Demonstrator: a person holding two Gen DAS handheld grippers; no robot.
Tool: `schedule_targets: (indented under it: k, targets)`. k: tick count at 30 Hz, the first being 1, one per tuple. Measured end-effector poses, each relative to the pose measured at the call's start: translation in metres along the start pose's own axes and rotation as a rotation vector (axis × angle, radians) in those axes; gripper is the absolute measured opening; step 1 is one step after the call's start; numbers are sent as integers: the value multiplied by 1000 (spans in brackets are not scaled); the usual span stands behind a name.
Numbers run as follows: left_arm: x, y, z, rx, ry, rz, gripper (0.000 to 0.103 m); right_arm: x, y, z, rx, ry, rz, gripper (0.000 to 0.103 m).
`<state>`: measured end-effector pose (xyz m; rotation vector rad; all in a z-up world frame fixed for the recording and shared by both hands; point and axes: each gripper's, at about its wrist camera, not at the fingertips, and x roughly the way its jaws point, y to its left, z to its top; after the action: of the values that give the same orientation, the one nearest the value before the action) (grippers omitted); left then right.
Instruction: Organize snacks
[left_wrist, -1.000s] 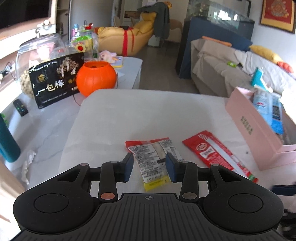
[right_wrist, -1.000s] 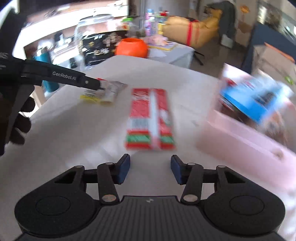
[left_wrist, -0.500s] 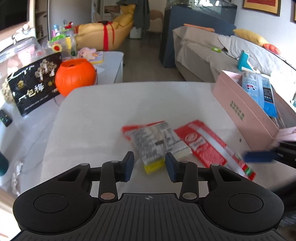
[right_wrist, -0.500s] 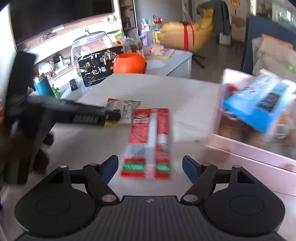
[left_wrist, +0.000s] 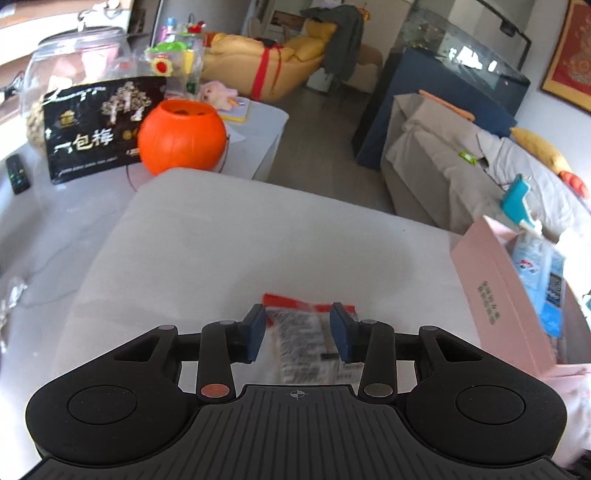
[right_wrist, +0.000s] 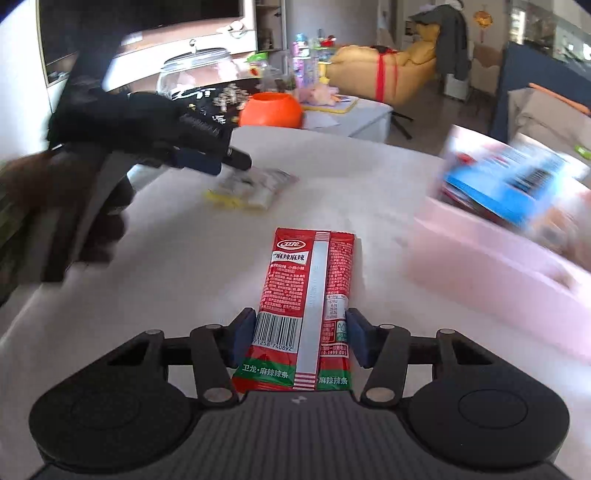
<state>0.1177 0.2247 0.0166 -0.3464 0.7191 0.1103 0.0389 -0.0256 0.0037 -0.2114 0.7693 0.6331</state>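
A clear snack packet with a red top edge lies between the pads of my left gripper, which is open around it just above the white table. In the right wrist view the same packet lies under the left gripper. A long red spicy-strip packet lies lengthwise between the pads of my right gripper, which is open around it. A pink box with a blue packet inside stands at the right; it also shows in the right wrist view.
An orange pumpkin bucket, a black snack bag and a glass jar stand on the low table at the far left, with a remote beside them. A sofa lies behind the pink box.
Both grippers moved forward over their packets: the left now straddles the clear packet, the right straddles the red one. The right jaws narrowed from their wider opening.
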Motion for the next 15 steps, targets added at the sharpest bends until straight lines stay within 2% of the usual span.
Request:
schedule_targets:
  k: [2, 5, 7, 10, 13, 15]
  targets:
    - [4, -12, -2, 58, -13, -7, 44, -18, -20, -15, 47, -9, -37, 52]
    - [0, -32, -14, 150, 25, -106, 41, -43, -52, -40, 116, -26, -120, 52]
    - [-12, -50, -29, 226, 41, -144, 41, -53, -65, -53, 131, -40, -188, 52]
    - [-34, -73, -53, 317, 55, -169, 40, -64, -80, -67, 160, -66, -221, 53]
    - [-55, -91, -76, 351, 94, -214, 41, -65, -87, -77, 179, -82, -229, 66]
    - [-70, -102, -88, 386, 79, -185, 41, -63, -89, -75, 193, -86, -226, 70]
